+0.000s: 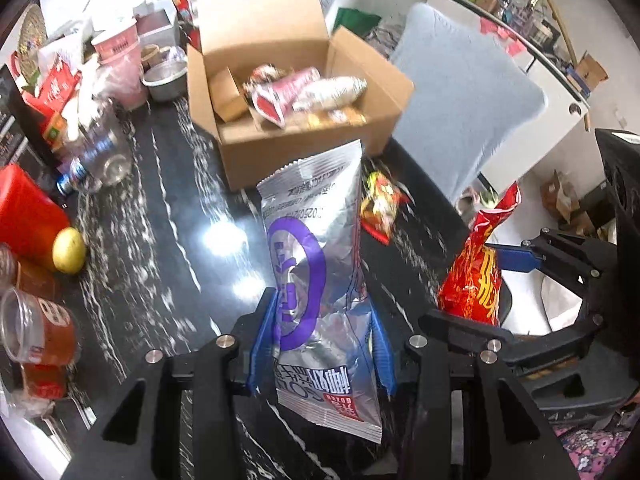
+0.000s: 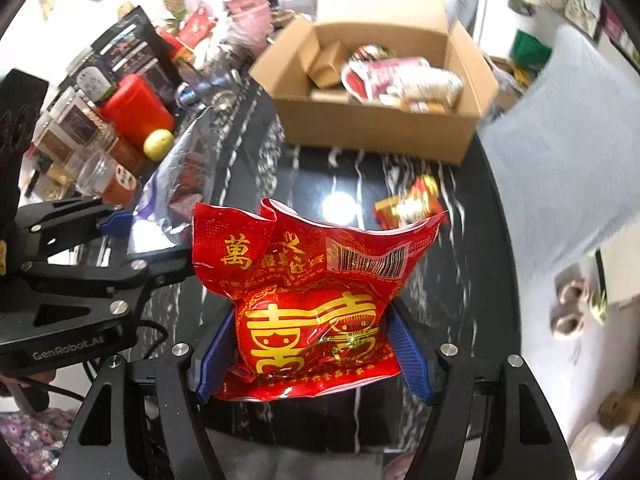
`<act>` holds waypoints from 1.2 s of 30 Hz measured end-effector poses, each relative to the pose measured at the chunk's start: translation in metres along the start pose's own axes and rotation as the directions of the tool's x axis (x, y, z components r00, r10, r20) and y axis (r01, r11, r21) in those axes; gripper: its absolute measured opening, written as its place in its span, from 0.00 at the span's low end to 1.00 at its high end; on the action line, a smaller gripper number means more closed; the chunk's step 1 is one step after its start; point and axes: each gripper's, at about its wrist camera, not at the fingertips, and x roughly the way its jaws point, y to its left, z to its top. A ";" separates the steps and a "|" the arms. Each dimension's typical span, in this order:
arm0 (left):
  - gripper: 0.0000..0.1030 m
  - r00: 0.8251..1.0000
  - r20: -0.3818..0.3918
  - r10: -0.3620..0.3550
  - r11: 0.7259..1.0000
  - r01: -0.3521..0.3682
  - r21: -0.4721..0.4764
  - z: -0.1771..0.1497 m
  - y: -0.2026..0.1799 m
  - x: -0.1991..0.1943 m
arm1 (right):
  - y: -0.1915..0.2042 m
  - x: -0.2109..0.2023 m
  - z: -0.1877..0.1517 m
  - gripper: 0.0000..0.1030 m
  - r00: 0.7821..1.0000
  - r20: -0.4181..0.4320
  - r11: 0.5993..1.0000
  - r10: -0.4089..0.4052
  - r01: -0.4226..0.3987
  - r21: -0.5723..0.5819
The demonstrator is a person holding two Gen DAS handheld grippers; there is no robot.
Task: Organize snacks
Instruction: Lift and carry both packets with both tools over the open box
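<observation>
Gripping silver packet [image 1: 316, 280], red packet [image 2: 316, 300]

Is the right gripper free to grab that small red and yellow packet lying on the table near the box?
Probably not yet: the right gripper is already shut on the red snack bag. The small packet itself lies unobstructed on the table.

Cluttered room, glossy black marble tabletop [image 1: 160, 248]
Ceiling light glare on tabletop centre; grey-blue chair back [image 1: 460, 92] at far right edge; white shelf [image 1: 532, 52] beyond; pale floor [image 2: 600, 380] right.
</observation>
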 end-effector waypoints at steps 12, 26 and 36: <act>0.42 0.996 0.083 0.026 0.999 -0.024 -0.024 0.060 0.016 -0.011 | -0.011 -0.013 0.067 0.70 0.998 0.060 0.999 0.003 0.000 -0.054; 0.42 0.993 0.111 0.030 0.998 -0.022 -0.066 0.136 0.041 0.006 | -0.053 -0.001 0.142 0.70 0.997 0.080 1.000 -0.005 0.007 -0.022; 0.42 0.995 0.091 0.040 0.996 -0.033 -0.082 0.188 0.059 0.037 | -0.080 0.023 0.199 0.70 0.996 0.093 1.000 -0.008 0.010 -0.021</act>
